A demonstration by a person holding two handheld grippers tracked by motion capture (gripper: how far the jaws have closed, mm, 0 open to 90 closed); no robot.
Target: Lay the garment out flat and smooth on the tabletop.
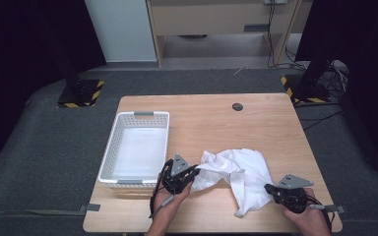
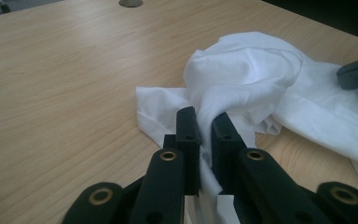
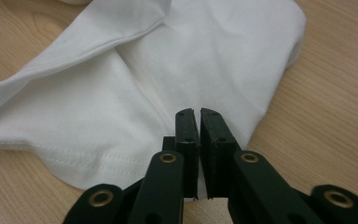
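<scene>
White cloth (image 1: 238, 172) is gripped on the table (image 1: 256, 118).
It is pinched by the left tongs (image 2: 206, 133) and the right tongs (image 3: 198, 125). Next, it probably must be lifted and spread flat.

A rectangular white plastic lattice basket (image 1: 136, 149) sits near the left edge of the light wooden table (image 1: 256, 118). To its right, toward the front edge, lies a crumpled white cloth (image 1: 238, 174). A small round dark grommet (image 1: 237, 106) sits near the back edge.
</scene>
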